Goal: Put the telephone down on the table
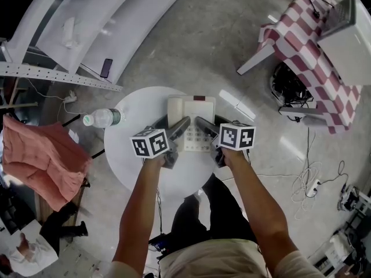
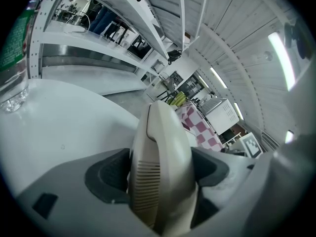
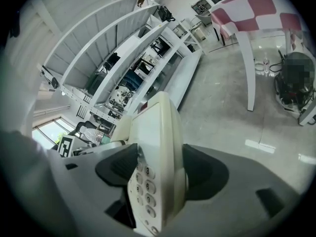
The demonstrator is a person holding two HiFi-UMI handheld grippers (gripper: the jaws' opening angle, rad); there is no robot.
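**Item:** telephone (image 1: pixel 191 116), cream, over the middle of the round table (image 1: pixel 130 155). I cannot tell whether it touches the tabletop.

**Left gripper** (image 1: pixel 178 127): my jaws clamped on the handset (image 2: pixel 160 172), at the telephone's left edge.

**Right gripper** (image 1: pixel 204 125): my jaws clamped on the keypad edge.

**Long axis:** straight ahead, along both pairs of jaws.

**Reach:** both hands equally near. The table lies directly below, so I judge a level lowering is called for.
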